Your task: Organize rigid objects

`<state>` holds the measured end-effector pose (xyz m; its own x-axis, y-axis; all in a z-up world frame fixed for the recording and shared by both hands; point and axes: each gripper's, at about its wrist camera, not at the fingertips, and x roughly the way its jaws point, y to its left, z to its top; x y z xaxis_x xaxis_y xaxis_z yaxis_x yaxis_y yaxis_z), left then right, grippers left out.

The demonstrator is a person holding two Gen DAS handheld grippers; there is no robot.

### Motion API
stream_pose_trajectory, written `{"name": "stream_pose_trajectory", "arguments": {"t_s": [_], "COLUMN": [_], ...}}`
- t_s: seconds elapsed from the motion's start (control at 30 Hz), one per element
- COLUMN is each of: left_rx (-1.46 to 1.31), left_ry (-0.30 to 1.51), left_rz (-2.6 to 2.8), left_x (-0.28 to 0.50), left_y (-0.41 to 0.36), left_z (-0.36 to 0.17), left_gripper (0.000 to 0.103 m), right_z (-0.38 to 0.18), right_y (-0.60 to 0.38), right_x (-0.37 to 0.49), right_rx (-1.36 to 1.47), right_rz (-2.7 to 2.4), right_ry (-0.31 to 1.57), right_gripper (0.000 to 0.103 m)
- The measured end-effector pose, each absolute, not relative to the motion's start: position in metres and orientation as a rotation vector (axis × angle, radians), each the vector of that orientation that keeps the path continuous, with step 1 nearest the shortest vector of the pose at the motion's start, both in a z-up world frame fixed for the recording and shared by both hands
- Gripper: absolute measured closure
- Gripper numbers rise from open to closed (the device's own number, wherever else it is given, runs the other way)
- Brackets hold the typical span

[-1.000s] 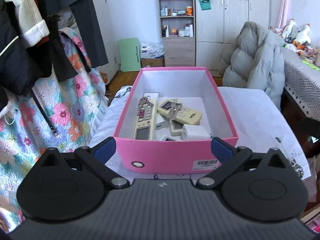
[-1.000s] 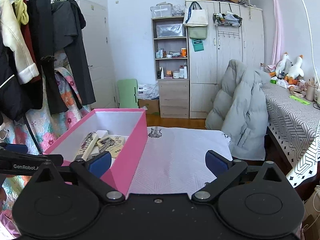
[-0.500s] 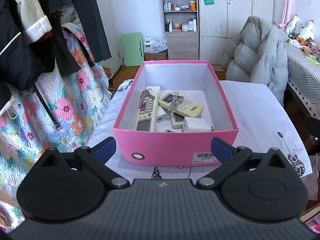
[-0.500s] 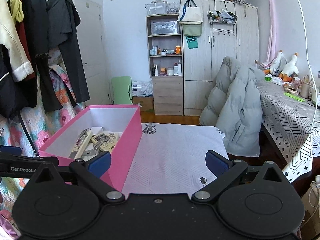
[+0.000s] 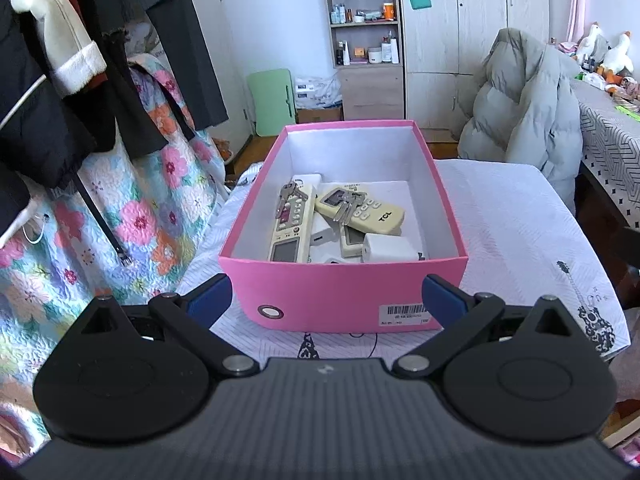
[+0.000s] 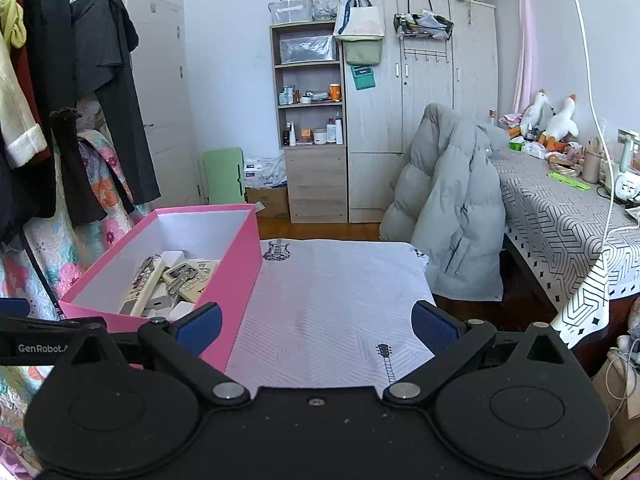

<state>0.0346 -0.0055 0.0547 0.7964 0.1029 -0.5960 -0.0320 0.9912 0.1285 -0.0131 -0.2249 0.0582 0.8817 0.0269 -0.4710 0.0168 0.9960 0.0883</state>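
A rectangular pink cardboard box (image 5: 344,300), on the white quilted tablecloth (image 5: 516,232), holds glossy plastic remotes (image 5: 290,224), metal keys (image 5: 348,208) and a white charger block (image 5: 384,248). At twelve o'clock of the left gripper (image 5: 326,296), fingers apart, empty. Right gripper (image 6: 316,324) likewise spread, box at ten o'clock; puffy grey jacket (image 6: 452,216) at one.

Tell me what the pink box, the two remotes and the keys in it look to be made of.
Pink box: likely cardboard, matte, with thin straight walls, a white lining and a barcode sticker. Remotes: hard plastic, cream and yellowed, with moulded buttons. Keys: metal, silvery with a dull shine.
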Motion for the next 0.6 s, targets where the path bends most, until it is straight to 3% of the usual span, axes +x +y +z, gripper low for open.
{"name": "stream_pose_trajectory", "arguments": {"t_s": [0.6], "left_rx": [0.156], "left_ry": [0.630], "left_rz": [0.069], "left_x": [0.0285], "left_y": [-0.0049], "left_z": [0.0532], "left_gripper": [0.000], "right_z": [0.0577], "right_y": [-0.2162], "right_x": [-0.0157], "right_rx": [0.066], "right_rz": [0.013], "right_ry": [0.505], "right_gripper": [0.001]}}
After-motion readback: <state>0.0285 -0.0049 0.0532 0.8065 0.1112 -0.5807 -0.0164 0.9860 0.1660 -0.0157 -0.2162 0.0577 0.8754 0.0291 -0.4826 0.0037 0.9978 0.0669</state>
